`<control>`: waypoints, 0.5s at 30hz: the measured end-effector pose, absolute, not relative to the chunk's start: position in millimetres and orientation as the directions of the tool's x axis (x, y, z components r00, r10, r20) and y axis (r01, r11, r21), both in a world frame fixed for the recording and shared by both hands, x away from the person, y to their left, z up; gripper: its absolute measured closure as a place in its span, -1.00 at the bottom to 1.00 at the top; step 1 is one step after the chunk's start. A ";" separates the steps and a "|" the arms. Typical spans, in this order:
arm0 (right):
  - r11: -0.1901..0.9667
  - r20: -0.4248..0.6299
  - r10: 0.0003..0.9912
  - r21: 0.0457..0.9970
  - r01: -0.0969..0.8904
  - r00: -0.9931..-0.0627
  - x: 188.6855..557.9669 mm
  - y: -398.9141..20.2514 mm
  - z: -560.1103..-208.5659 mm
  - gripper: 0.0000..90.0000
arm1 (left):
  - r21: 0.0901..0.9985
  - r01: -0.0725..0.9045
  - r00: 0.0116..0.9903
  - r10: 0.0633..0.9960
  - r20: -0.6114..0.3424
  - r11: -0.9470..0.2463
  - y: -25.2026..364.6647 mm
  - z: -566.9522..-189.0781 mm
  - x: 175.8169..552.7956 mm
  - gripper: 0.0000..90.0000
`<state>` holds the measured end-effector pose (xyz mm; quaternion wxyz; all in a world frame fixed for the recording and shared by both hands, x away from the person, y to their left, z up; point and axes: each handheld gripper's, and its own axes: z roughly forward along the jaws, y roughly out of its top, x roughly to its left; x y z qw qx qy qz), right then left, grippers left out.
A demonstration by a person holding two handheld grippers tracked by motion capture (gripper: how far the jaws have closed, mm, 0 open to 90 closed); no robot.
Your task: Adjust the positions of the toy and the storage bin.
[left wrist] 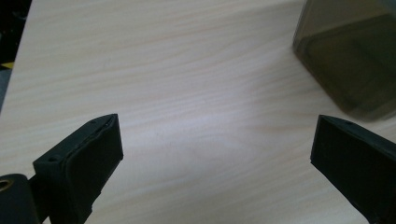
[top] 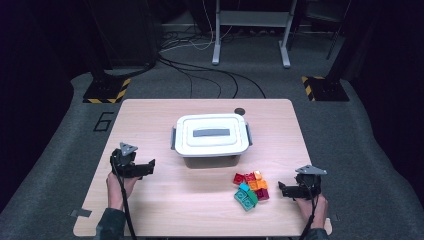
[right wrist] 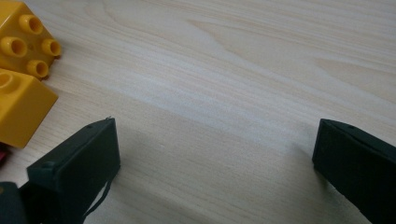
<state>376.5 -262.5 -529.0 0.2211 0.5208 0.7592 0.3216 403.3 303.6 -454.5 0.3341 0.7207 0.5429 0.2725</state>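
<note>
Left gripper point(top: 150, 167) at lower left of the high view, jaws spread wide, pointing right. Right gripper point(top: 281, 189) at lower right, jaws equally wide, pointing left; both hand-held.

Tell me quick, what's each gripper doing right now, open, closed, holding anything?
Left gripper: open, holding nothing, over bare table beside the lidded box.
Right gripper: open, holding nothing, next to the toy bricks.
</note>
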 end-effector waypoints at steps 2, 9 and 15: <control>0.249 -0.002 0.934 0.719 0.649 -0.357 376.6 -262.4 -529.1 -1.00 | 0.777 0.599 0.268 0.963 0.032 -0.193 302.3 -449.9 405.3 -0.95; 0.250 -0.001 0.933 0.719 0.649 -0.359 376.5 -262.5 -529.0 -1.00 | 0.796 0.560 0.296 0.953 0.068 -0.230 287.4 -423.2 421.4 -0.89; 0.250 -0.001 0.933 0.719 0.649 -0.359 376.4 -262.5 -529.0 -1.00 | 0.800 0.542 0.321 0.943 0.088 -0.259 273.0 -409.6 436.8 -0.86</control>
